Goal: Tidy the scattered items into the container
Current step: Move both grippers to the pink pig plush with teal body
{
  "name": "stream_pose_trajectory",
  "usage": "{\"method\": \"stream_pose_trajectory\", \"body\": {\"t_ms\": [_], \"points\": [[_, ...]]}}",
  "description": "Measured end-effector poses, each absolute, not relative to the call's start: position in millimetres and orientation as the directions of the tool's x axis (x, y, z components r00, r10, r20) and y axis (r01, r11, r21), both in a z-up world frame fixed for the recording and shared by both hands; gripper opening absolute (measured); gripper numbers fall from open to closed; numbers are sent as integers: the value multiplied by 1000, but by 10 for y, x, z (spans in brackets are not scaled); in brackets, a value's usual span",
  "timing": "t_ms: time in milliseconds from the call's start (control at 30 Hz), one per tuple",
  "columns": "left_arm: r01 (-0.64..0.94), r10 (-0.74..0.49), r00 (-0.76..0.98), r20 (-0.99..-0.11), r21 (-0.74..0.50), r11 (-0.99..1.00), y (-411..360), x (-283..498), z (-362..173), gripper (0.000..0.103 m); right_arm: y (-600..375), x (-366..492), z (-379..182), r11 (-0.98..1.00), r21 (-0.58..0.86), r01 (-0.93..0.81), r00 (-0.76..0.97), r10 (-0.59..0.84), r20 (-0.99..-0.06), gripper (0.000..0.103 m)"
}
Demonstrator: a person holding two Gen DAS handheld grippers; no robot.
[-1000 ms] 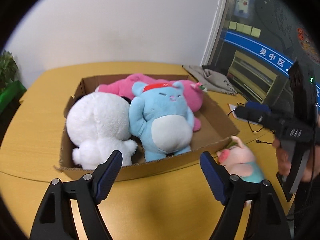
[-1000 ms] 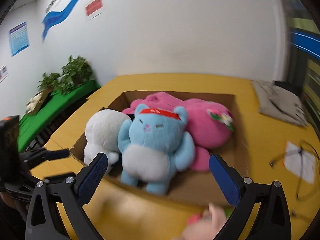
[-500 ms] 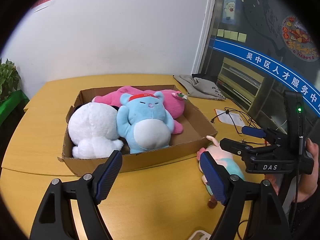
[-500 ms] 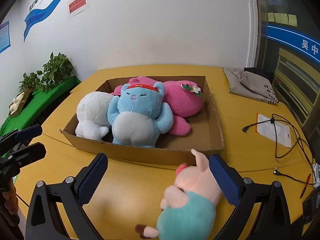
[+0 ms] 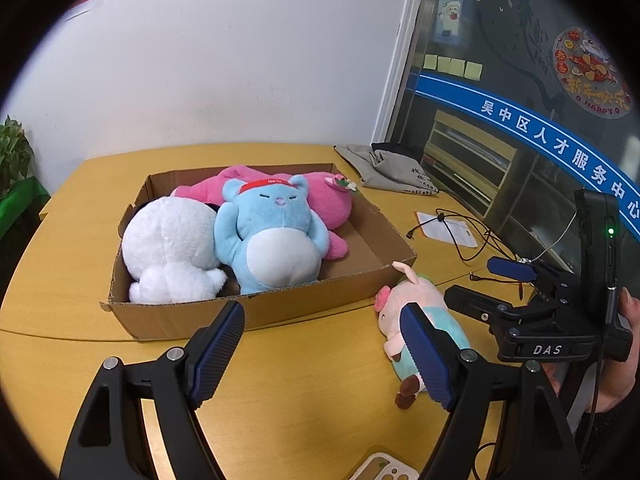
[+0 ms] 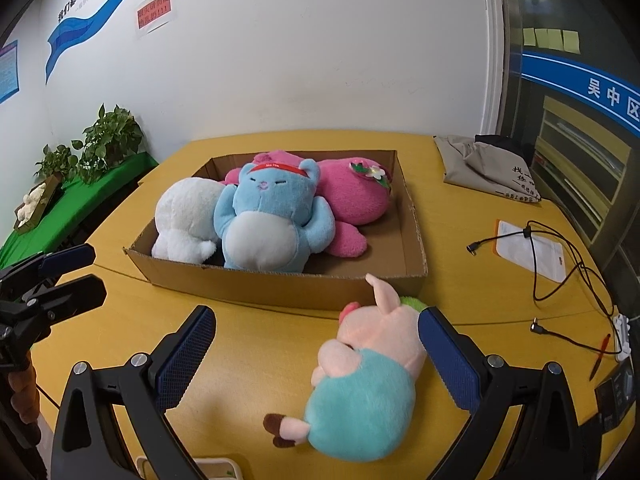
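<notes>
A white wall backs a yellow wooden bench (image 6: pixel 256 340), with green potted plants (image 6: pixel 100 144) off at ten o'clock in the right wrist view. In the middle of the bench sits an open cardboard box (image 6: pixel 280 284) holding three plush toys: a white plush (image 6: pixel 184 220) at its nine o'clock side, a blue plush (image 6: pixel 268 224) with a red headband in the centre, and a pink plush (image 6: pixel 352 196) lying behind it toward two o'clock. The box's four o'clock part is bare cardboard.

A pig plush (image 6: pixel 372 372) (pink head, teal body) lies on the bench just outside the box's near wall, its ear close to the cardboard; whether they touch I cannot tell. The right tool (image 6: pixel 316 364) is spread wide, with the pig's head just beside its right finger and nothing pinched. The left tool (image 5: pixel 324 354) is also spread wide and grips nothing, aimed at the box's near wall, with the pig at its three o'clock.

A grey cloth bag (image 6: pixel 488 168) lies at one o'clock, and a black cable (image 6: pixel 560 264) trails over a paper sheet (image 6: pixel 528 248) at three o'clock.
</notes>
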State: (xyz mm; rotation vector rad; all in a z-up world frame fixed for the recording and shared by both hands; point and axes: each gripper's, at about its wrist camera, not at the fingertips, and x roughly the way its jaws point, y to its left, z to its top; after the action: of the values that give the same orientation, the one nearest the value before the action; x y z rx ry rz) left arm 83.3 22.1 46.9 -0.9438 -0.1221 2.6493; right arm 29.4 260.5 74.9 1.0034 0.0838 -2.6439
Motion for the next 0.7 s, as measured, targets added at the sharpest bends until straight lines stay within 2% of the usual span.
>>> {"method": "stream_pose_trajectory", "body": {"t_ms": [467,700], "points": [[-256,330,-682,-653,-209,-944,238,898,165,80,2826,372,498,-954,103,283,-684,-276,-675,103],[-258,344,-642,-685,-230,-938,280,829,-31,80,3164,417,95,-963,153,220,-638,-261,-724,103]]}}
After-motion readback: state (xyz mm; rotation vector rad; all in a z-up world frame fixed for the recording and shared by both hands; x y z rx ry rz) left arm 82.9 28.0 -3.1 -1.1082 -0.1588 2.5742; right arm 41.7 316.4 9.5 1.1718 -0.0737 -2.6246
